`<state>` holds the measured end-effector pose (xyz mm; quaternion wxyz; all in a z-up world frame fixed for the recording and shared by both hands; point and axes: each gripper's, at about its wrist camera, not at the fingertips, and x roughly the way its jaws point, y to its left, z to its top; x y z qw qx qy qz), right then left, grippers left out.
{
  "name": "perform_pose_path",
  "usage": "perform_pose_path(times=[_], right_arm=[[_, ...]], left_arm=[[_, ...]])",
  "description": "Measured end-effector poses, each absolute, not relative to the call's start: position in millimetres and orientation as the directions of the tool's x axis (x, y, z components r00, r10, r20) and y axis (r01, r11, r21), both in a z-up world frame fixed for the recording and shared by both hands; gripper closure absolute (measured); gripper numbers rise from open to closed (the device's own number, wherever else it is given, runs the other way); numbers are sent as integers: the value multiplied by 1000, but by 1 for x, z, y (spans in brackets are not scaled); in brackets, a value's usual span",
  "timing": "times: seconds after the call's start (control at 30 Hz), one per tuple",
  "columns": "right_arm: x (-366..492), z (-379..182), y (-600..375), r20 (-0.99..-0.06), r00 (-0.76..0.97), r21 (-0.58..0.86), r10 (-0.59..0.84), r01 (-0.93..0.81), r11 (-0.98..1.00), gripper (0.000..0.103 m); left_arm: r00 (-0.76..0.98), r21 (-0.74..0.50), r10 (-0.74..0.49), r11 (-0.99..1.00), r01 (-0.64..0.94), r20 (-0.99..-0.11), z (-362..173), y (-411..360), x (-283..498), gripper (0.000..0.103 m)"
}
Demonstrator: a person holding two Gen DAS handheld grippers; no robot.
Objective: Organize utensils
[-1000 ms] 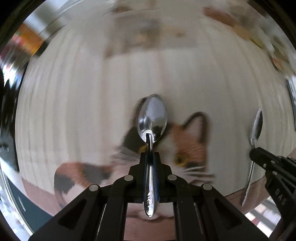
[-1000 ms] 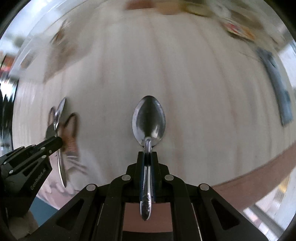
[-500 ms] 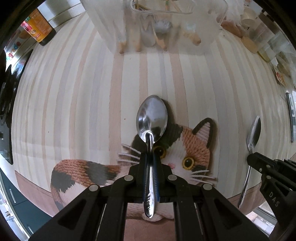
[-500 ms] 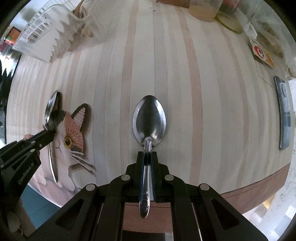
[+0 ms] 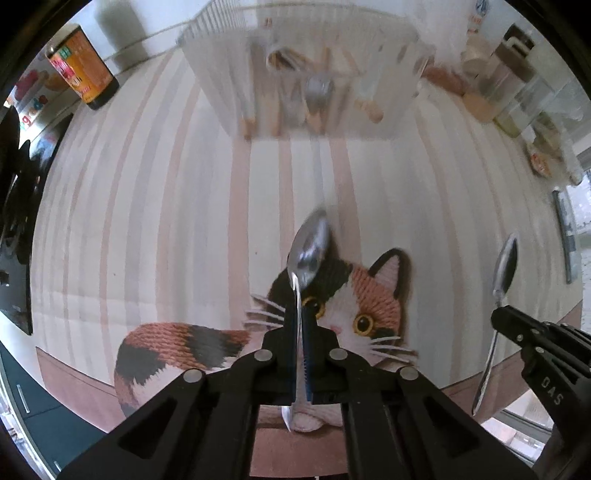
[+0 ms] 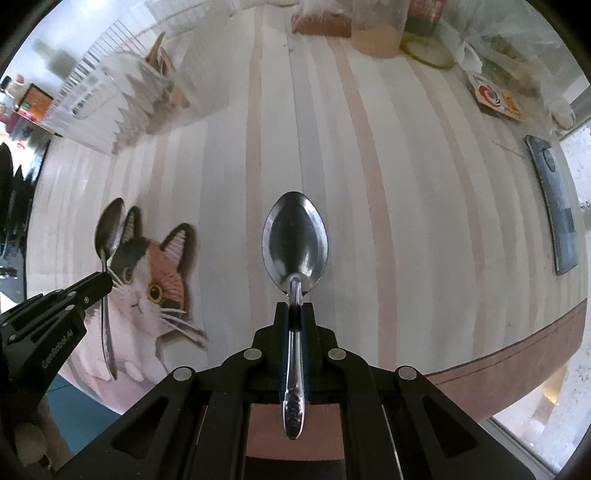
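Each gripper's jaws are clamped on a spoon's handle, bowl pointing ahead: left gripper (image 5: pixel 301 321) on one spoon (image 5: pixel 308 251), right gripper (image 6: pixel 294 314) on another (image 6: pixel 294 240), above the desk (image 6: pixel 406 221). Probably so both drop handle-first into the far caddy (image 5: pixel 306 74).

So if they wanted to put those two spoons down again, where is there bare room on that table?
The striped cloth lies bare between the cat picture and the phone, and between the cat and the clear rack. The left stretch below the bottle is bare too. The far edge is crowded: rack, jars, packets.
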<state>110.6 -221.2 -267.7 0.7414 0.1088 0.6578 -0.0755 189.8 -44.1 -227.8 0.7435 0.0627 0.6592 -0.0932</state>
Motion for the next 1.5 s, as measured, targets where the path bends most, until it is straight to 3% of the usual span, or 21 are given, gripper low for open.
perform_pose_path(times=[0.33,0.5,0.57,0.63,0.77,0.87,0.9,0.93,1.1,1.33,1.5], right_arm=[[116,-217,-231,-974,213,132,76,263,956,97],[120,-206,-238,-969,230,147,86,266,953,97],[118,-218,-240,-971,222,148,87,275,950,97],[119,-225,-240,-974,210,148,89,284,947,97],[118,-236,-243,-979,191,133,78,296,946,97],[117,-241,-250,-982,178,124,70,315,941,97],[117,-243,-251,-982,175,122,68,320,939,97],[116,-244,-253,-983,172,122,68,324,938,97],[114,-250,-256,-984,162,120,68,336,934,103],[114,-250,-258,-982,172,131,75,339,932,103],[114,-257,-270,-973,164,218,164,397,892,102]], left_arm=[[184,-133,-163,977,165,-969,-170,-7,197,103],[48,-262,-275,948,181,-960,-205,-11,209,96],[-8,-254,-258,943,213,-966,-223,-22,206,83],[-52,-240,-234,939,245,-971,-242,-33,202,77],[-53,-207,-201,938,278,-978,-256,-48,193,76],[-29,-154,-153,937,315,-988,-256,-60,188,79],[-17,-138,-140,937,320,-990,-256,-63,188,84],[-3,-112,-118,938,328,-993,-257,-66,187,99],[45,-69,-88,943,326,-995,-251,-66,183,99],[86,-73,-105,947,314,-991,-226,-61,174,103],[113,-96,-133,954,284,-985,-204,-47,167,103]])
